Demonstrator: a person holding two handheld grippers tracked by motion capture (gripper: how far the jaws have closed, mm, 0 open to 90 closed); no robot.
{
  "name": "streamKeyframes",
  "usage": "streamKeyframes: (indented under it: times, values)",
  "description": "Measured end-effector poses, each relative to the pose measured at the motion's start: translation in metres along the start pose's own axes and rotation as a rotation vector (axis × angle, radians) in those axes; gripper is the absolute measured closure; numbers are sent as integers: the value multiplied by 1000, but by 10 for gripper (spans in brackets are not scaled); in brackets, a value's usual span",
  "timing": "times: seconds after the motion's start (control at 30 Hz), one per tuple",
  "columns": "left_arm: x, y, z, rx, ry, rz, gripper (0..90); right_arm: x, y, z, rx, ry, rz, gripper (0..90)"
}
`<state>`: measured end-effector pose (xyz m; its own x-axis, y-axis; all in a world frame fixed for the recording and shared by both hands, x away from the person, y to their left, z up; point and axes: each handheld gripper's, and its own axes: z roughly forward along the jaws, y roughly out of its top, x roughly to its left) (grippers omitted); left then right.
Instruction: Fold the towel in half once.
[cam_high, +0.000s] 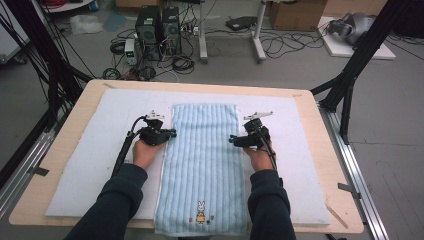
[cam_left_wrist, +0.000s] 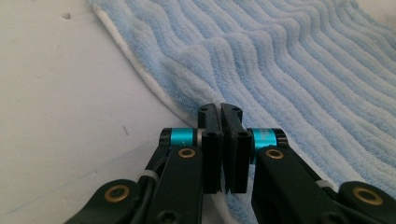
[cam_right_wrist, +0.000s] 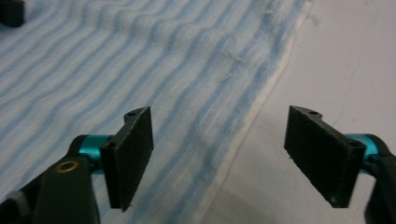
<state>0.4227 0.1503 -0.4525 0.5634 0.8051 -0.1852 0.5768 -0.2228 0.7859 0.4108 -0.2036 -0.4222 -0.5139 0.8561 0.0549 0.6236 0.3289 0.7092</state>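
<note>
A light blue striped towel with a small bunny picture lies lengthwise on the white mat. My left gripper is at its left edge. In the left gripper view the jaws are shut on that edge, and the towel bunches into a ridge just ahead of them. My right gripper is at the towel's right edge. In the right gripper view it stands open, one jaw over the towel and the other over the mat, with the hem between them.
The mat covers most of a wooden table. Black frame legs and a metal rail flank the table. Computer towers and cables lie on the floor beyond the far edge.
</note>
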Motion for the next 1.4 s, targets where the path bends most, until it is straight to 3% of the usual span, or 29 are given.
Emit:
streamKeyframes:
  times: [0.17, 0.27, 0.4, 0.5, 0.53, 0.63, 0.73, 0.83, 1.07, 1.23, 1.4]
  values:
    - [1, 0, 0, -3, -9, -14, 864, -4, -2, 15, 32, -13, 25, 498]
    - [2, 0, 0, -3, -17, -17, 865, 0, -3, 19, 60, -25, -7, 613]
    - [4, 0, 0, -5, -21, -33, 865, 4, -1, 21, 65, 22, -36, 851]
    - [9, 3, -1, -52, -6, -70, 868, 7, 4, 21, 86, -12, -81, 865]
    - [12, 6, -2, -67, -9, -89, 868, 7, 6, 21, 73, -28, -89, 866]
    - [17, 16, -6, -109, -23, -122, 868, 3, 9, 17, -6, -32, -46, 866]
    - [18, 22, -12, -137, -45, -124, 868, 2, 11, 13, -46, -29, -48, 866]
    - [17, 22, -17, -126, -68, -100, 868, 2, 11, 7, -56, -9, -61, 866]
    - [6, 12, -40, -181, -126, -73, 868, 11, 3, -16, -102, 34, -95, 866]
    - [-3, -1, -56, -188, -167, -46, 867, 20, -13, -31, -97, 73, -108, 866]
    - [-13, -15, -68, -191, -206, -18, 867, 33, -32, -45, -108, 76, -144, 866]
